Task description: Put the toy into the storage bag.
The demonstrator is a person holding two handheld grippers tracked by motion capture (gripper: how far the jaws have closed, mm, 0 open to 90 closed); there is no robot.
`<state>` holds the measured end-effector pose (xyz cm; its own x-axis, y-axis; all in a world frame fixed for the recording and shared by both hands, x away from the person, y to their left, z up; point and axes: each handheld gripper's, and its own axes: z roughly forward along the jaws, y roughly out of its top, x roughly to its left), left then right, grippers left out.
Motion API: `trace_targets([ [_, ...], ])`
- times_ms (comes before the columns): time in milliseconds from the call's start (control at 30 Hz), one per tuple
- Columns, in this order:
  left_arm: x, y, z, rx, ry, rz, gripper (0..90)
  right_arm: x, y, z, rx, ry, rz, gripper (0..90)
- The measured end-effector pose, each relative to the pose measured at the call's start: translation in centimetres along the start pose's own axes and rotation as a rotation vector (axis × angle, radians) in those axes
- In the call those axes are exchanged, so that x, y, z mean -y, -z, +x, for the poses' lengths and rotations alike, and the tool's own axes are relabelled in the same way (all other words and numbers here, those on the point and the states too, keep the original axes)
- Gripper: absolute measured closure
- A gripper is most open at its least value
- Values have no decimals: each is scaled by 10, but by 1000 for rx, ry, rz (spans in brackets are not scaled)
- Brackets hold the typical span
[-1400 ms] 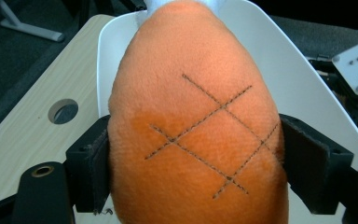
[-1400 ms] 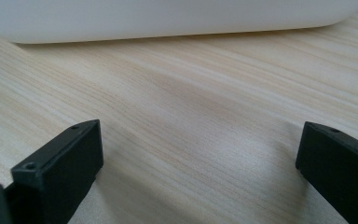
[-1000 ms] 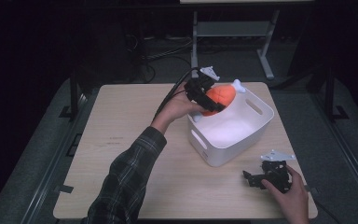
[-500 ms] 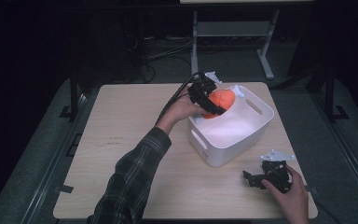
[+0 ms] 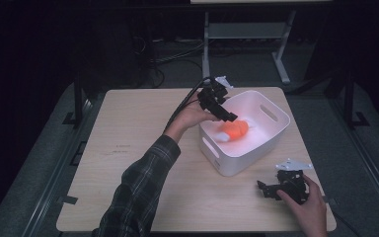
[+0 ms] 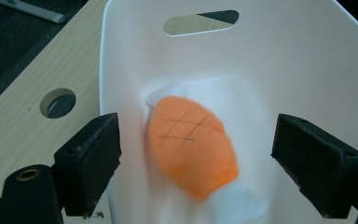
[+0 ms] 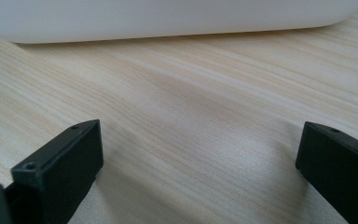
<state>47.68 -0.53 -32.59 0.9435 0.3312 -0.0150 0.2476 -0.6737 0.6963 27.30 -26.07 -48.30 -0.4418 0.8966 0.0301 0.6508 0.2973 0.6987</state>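
Observation:
An orange soft ball with white ends lies blurred inside the white bin on the wooden table. My left gripper hovers over the bin's near-left rim, open, nothing touching its pads. In the left gripper view the orange ball, marked with thin crossed lines, sits below and between the spread jaws of the left gripper, against the bin's inner wall. My right gripper rests low at the table's front right, open; in the right gripper view the right gripper has bare wood between its jaws.
The bin has slot handles in its short walls. A round cable hole pierces the table beside the bin. The bin's outer wall stands just ahead of the right gripper. Dark floor and a desk frame lie behind the table.
The left gripper moved over the bin, opened and let go of the orange ball, which has dropped into the bin. The right gripper stayed in place.

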Motion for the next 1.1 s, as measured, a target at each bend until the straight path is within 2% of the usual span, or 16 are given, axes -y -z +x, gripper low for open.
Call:
trace_targets([
  [333,8,13,-1,-9,6,-14,147,0,0,0,0,1,0,1],
  [567,15,29,-1,-20,-7,-20,147,0,0,0,-1,0,0,1],
  [633,18,33,-2,-23,0,-31,148,0,0,0,-2,0,0,2],
  [733,22,40,-4,-28,-10,-21,147,0,0,0,-1,0,0,2],
  [1100,55,66,-14,-47,7,-55,147,0,0,0,-1,2,0,2],
])
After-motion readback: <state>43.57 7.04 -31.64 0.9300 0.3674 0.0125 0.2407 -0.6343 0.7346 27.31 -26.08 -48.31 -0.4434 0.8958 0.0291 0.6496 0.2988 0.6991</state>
